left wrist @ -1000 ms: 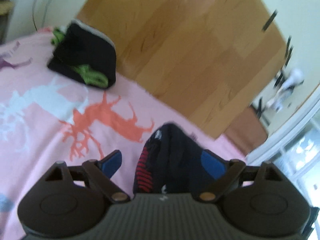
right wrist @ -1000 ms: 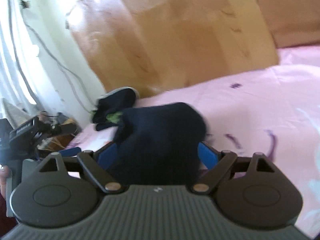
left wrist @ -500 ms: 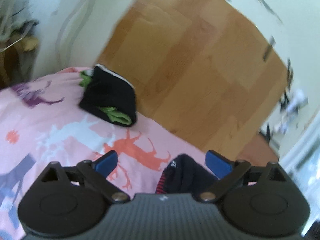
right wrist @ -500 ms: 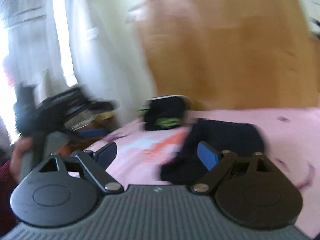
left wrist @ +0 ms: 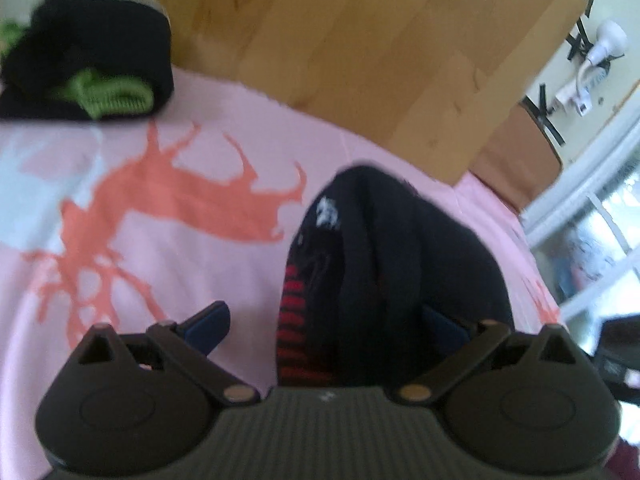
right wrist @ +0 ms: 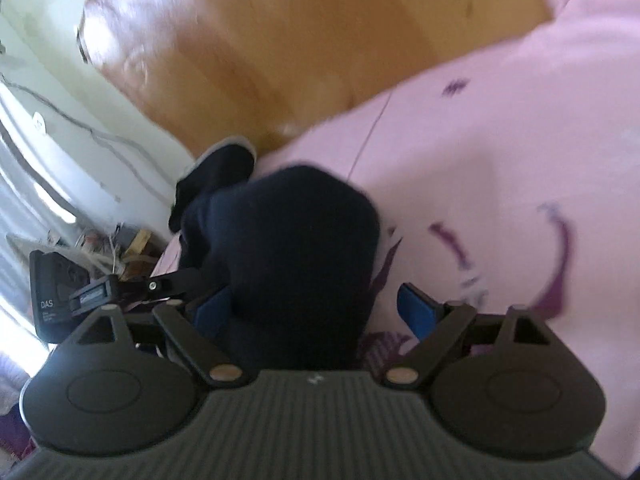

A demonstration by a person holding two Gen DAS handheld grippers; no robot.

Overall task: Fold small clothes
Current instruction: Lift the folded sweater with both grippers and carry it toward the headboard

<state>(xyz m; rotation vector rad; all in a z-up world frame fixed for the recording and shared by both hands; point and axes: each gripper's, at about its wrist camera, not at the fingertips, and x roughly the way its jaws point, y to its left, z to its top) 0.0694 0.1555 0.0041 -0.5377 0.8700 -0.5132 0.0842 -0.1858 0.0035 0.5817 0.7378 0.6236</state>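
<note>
A dark navy sock with red stripes and a small white mark [left wrist: 384, 272] lies bunched on the pink bed sheet [left wrist: 200, 264], between the spread fingers of my open left gripper [left wrist: 326, 326]. The same dark sock [right wrist: 296, 256] lies between the blue pads of my open right gripper [right wrist: 316, 308]. A folded black and green pair of socks [left wrist: 88, 76] sits at the far left by the headboard; it also shows small in the right wrist view [right wrist: 216, 176].
A wooden headboard [left wrist: 340, 48] bounds the bed at the back. The left gripper's body [right wrist: 76, 292] shows at the right view's left edge, above clutter beside the bed. A window [left wrist: 600, 240] is on the right.
Both grippers swung up and away half a second ago, then came back down over the dark sock. Both stay open throughout.
</note>
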